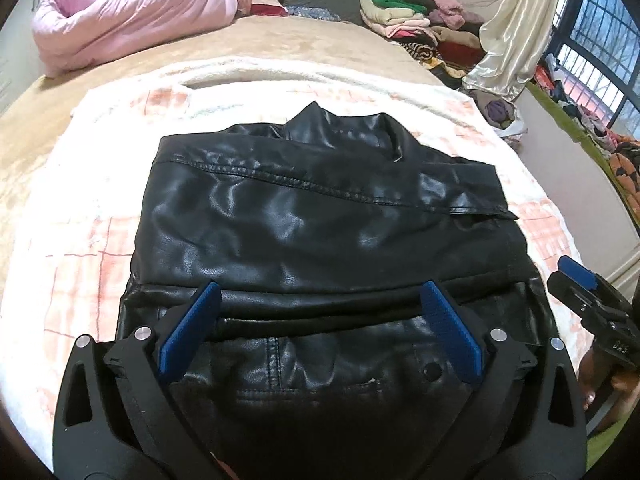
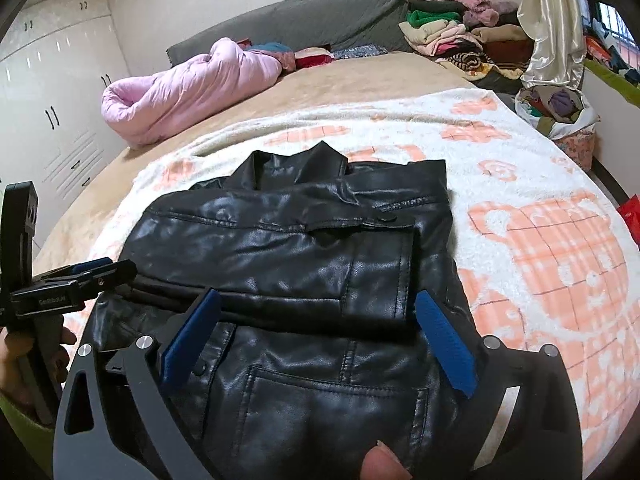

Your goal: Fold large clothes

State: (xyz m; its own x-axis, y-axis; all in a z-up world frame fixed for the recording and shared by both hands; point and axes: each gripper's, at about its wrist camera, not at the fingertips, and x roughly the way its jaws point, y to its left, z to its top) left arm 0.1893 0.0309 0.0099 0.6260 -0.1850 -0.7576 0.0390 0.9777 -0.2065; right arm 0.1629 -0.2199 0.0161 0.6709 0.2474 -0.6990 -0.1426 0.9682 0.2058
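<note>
A black leather jacket [image 1: 320, 220] lies on a white and pink patterned blanket [image 1: 80, 240] on the bed, sleeves folded in, collar at the far end. It also shows in the right wrist view [image 2: 300, 248]. My left gripper [image 1: 320, 292] is open, its blue pads spread over the jacket's near hem. My right gripper [image 2: 320, 300] is open over the hem's right part, near a sleeve cuff. The right gripper [image 1: 576, 276] also shows at the left view's right edge. The left gripper [image 2: 92, 268] shows at the right view's left edge.
A rolled pink quilt [image 2: 180, 88] lies at the far left of the bed. A pile of folded clothes [image 2: 448, 36] sits at the far right by a grey headboard [image 2: 300, 16]. A bag of clothes [image 2: 556, 108] and a cream curtain [image 2: 552, 20] are right. White wardrobes [image 2: 52, 92] stand left.
</note>
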